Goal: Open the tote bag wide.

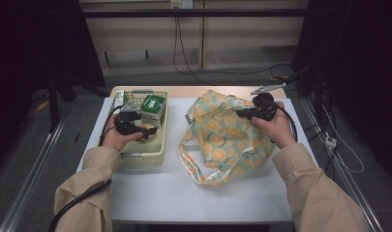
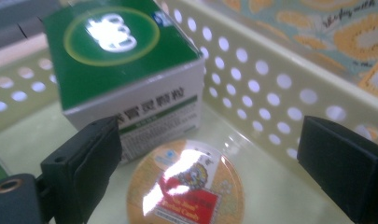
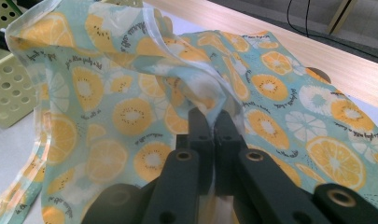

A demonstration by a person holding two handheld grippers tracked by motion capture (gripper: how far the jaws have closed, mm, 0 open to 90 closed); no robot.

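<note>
Fabric of the fruit-print bag (image 3: 130, 116) is pinched between the pressed-together jaws of the right gripper (image 3: 213, 126), its rim lifted off the white table (image 1: 184, 193); the left gripper (image 2: 210, 158) hangs inside the yellow basket (image 2: 270, 88), jaws spread wide either side of a round tin (image 2: 186, 186) lying just beside a green box (image 2: 126, 60).

Not much to read here. The green-and-white box (image 2: 126, 70) in the basket carries a line of dark Chinese characters along its white side, too blurred to make out, with a glare-washed emblem on top. The round lidded tub (image 2: 186, 186) beside it shows small print on a red label, illegible. The citrus-print bag (image 3: 130, 102) has looping script, unreadable.
</note>
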